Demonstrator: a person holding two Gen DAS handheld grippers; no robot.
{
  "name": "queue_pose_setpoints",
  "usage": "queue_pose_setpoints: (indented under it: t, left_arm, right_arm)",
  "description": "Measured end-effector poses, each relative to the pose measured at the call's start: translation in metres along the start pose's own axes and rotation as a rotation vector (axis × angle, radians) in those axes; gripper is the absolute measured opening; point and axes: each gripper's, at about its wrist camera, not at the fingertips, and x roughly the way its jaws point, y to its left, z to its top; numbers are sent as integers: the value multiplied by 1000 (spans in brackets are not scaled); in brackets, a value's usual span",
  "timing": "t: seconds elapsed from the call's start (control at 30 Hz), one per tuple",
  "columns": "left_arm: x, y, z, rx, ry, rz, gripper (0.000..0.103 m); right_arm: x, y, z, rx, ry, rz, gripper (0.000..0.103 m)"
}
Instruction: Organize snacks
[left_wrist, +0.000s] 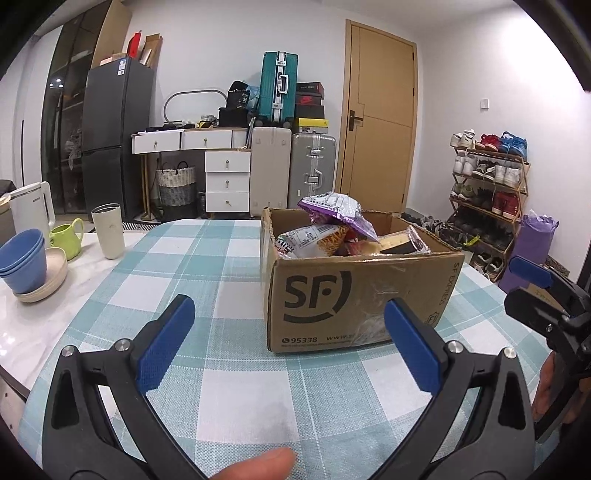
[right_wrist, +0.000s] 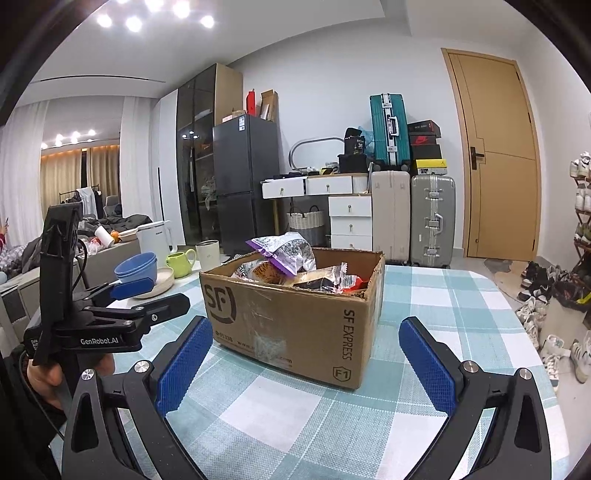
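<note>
An open cardboard box (left_wrist: 354, 295) marked SF stands on the checked tablecloth (left_wrist: 229, 280). It holds several snack packets. A purple bag (left_wrist: 336, 212) lies on top, over a white and orange bag (left_wrist: 314, 240) and a dark packet (left_wrist: 402, 243). My left gripper (left_wrist: 290, 332) is open and holds nothing, just short of the box's near left corner. My right gripper (right_wrist: 306, 350) is also open with nothing in it, facing the box (right_wrist: 295, 314) at its other near corner. The purple bag (right_wrist: 284, 251) shows above the rim. Each gripper appears in the other's view: the right gripper (left_wrist: 517, 288), the left gripper (right_wrist: 155, 295).
Stacked blue bowls (left_wrist: 24, 262) on a beige plate, a green mug (left_wrist: 68, 238), a cream tumbler (left_wrist: 109, 230) and a white kettle (left_wrist: 31, 206) stand on the table's left side. A shoe rack (left_wrist: 487, 192) and loose shoes (right_wrist: 554, 332) lie to the right.
</note>
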Motion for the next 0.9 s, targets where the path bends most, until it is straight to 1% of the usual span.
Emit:
queue_pose_setpoints:
  t: [0.37, 0.9]
  left_arm:
    - [2, 2, -2, 2, -16, 7, 102]
    - [2, 0, -3, 4, -16, 9, 102]
  right_arm:
    - [5, 3, -3, -32, 16, -3, 102]
    - [5, 6, -5, -17, 16, -10, 102]
